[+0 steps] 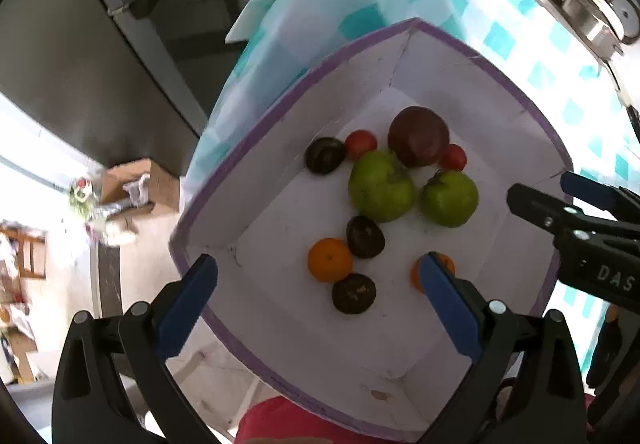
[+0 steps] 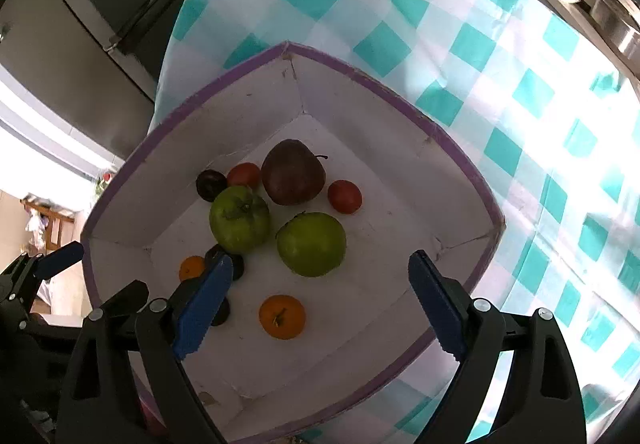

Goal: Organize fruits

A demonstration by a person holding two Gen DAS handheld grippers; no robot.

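Currently your left gripper (image 1: pixel 318 282) hangs above the near-left side of the white box (image 2: pixel 400 112), jaws wide apart, clamping nothing. Inside the box, left to right from its dark red apple (image 2: pixel 293 173): plum (image 2: pixel 211 185), green apples (image 2: pixel 239 219) (image 2: pixel 311 244), red tomato (image 2: pixel 345 197). Your right gripper (image 2: pixel 320 280) hovers over the box's near side, jaws apart, empty.

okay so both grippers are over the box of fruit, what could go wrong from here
The fruits are packed close: the two green apples sit against the dark red apple and dark plums, so open fingers coming down could nudge neighbours and send round fruit rolling. The white box overhangs the corner of the checked tablecloth, so a push on its wall might tip it. The left gripper and right gripper hang close together and could collide.
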